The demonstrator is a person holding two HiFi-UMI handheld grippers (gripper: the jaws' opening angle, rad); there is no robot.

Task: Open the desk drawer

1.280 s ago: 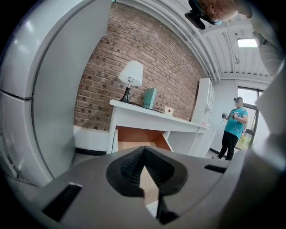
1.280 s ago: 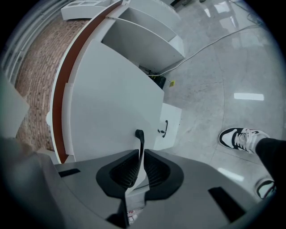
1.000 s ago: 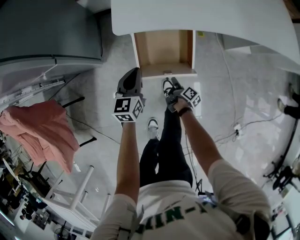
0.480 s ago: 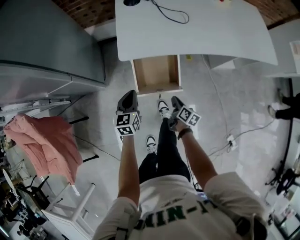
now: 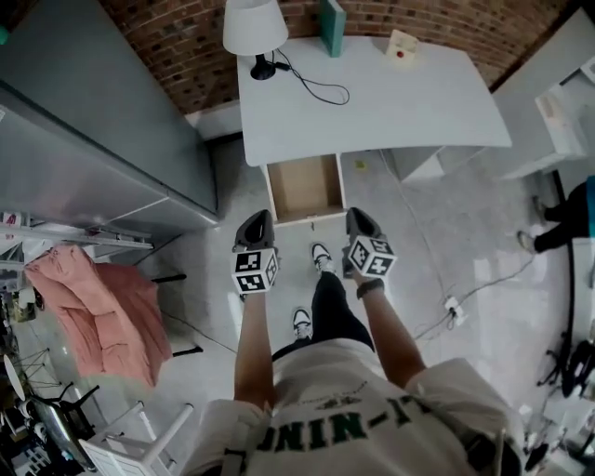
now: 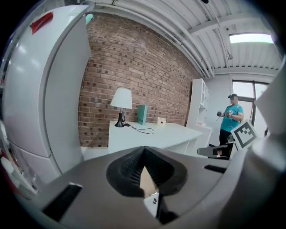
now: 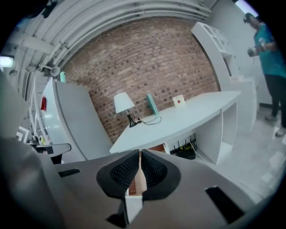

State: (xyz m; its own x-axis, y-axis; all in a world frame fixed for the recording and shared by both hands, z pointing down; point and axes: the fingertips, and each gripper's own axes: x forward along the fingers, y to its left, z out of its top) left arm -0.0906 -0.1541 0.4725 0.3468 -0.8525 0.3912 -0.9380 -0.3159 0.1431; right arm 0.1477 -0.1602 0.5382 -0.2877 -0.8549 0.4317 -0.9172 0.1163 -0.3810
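The white desk point(image 5: 372, 102) stands against the brick wall, its wooden drawer point(image 5: 305, 189) pulled out and empty. Both grippers hang in the air side by side on the near side of the drawer, touching nothing. My left gripper point(image 5: 256, 226) is shut and holds nothing; in the left gripper view its jaw tips point(image 6: 144, 150) meet, with the drawer point(image 6: 145, 181) showing below them. My right gripper point(image 5: 361, 223) is also shut and holds nothing, with only a thin slit between its pads point(image 7: 140, 155) and the drawer point(image 7: 137, 183) showing through it.
A lamp point(image 5: 255, 28), a teal book point(image 5: 331, 26) and a small card point(image 5: 401, 46) stand on the desk. A tall grey cabinet point(image 5: 93, 121) stands left, a pink cloth point(image 5: 102, 307) below it. Cables point(image 5: 456, 302) lie on the floor to the right. A person in teal point(image 6: 231, 118) stands to the right.
Both grippers have risen and drawn back from the drawer front, the right one rolling upright. The view has lifted, showing the whole desk top. The drawer stays open.
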